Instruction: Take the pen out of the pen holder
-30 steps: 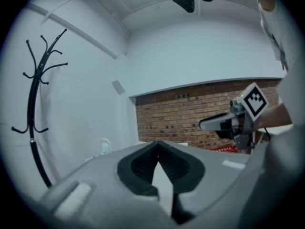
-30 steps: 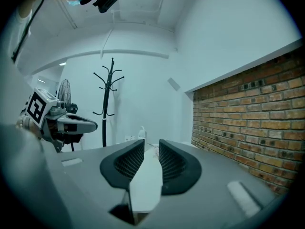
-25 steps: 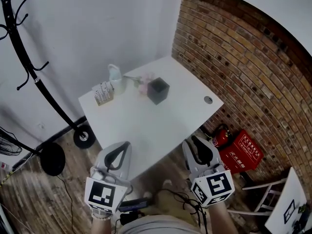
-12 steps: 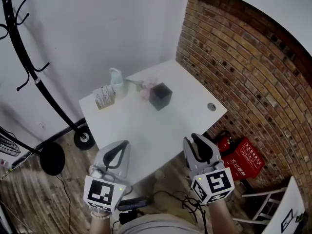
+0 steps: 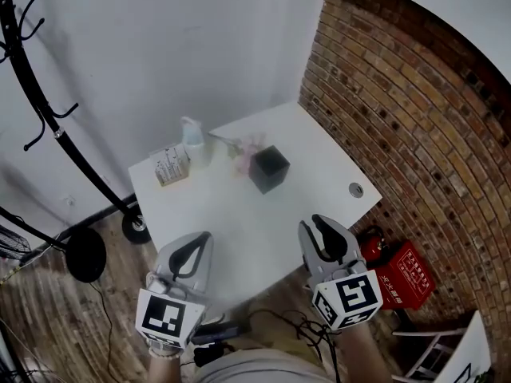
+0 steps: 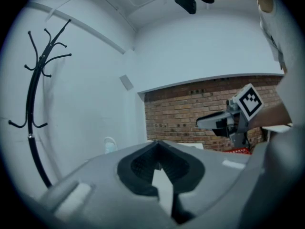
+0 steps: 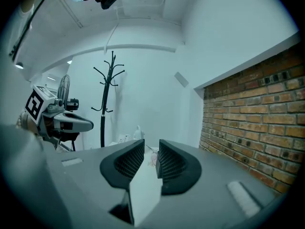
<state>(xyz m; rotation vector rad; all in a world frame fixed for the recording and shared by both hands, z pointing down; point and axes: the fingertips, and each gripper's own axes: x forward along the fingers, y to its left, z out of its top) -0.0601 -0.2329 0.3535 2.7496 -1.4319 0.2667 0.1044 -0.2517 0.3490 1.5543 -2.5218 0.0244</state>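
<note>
Well, pen holder [image 5: 269,168], lettered red box [image 5: 409,273]

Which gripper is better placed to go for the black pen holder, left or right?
Right, probably. The right gripper has its jaws apart, and the pen holder on the table sits somewhat nearer it. The left gripper has its jaws together at the tips, so it would need opening first.

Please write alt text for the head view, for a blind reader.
The left gripper and the right gripper, both grey and handheld, point toward a white rectangular table. A black cube-shaped pen holder stands near its middle, a white plastic bottle farther back on the left.
</note>
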